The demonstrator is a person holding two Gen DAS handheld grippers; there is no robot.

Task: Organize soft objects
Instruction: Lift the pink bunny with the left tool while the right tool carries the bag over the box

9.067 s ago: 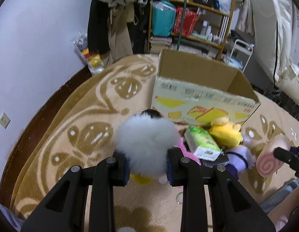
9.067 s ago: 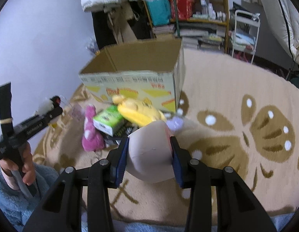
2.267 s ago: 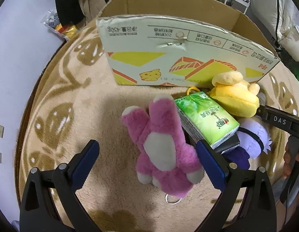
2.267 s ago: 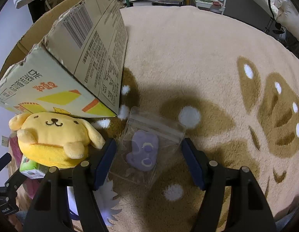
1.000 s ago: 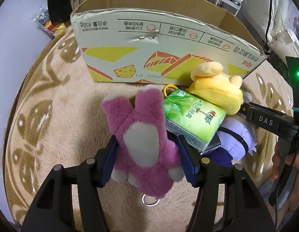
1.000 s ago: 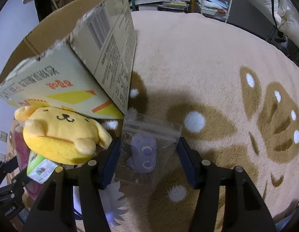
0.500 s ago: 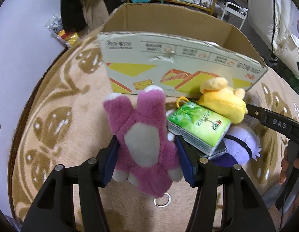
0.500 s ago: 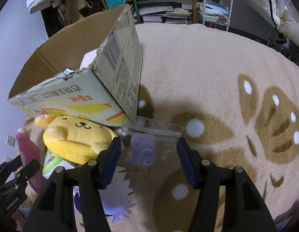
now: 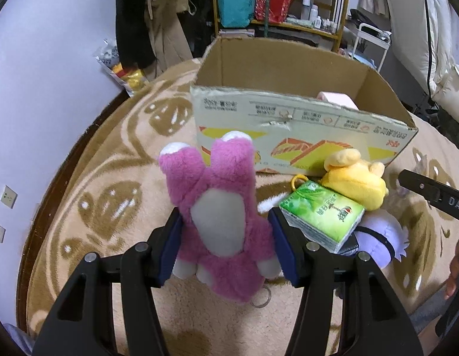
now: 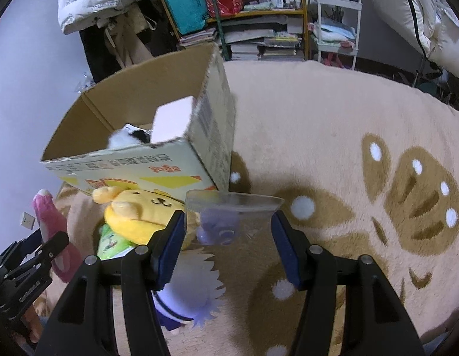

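Moved: lifted off the rug since a second ago, both the pink plush toy (image 9: pixel 226 222) and the clear bag (image 10: pixel 229 219); box now seen from higher up.
Left gripper (image 9: pixel 226 243): closed on the pink plush toy, blue pads squeezing both its sides.
Right gripper (image 10: pixel 226 243): closed part way on the clear bag, pads touching its two edges, small purple thing inside.
Cardboard box (image 9: pixel 289 124): at 12 o'clock from the left tongs, open on top, near.
Done: white fluffy toy (image 10: pixel 125 138) and pale pink block (image 10: pixel 173 118) already in the box.
Left to do: yellow plush (image 9: pixel 354 184), green tissue pack (image 9: pixel 321 213), purple plush (image 9: pixel 381 243) lying on the rug (image 9: pixel 110 178) at about 2 o'clock; maybe half done.
Pink toy's long way: from 6 to 12 o'clock, two white-tipped ends pointing up at the box, key ring hanging low.
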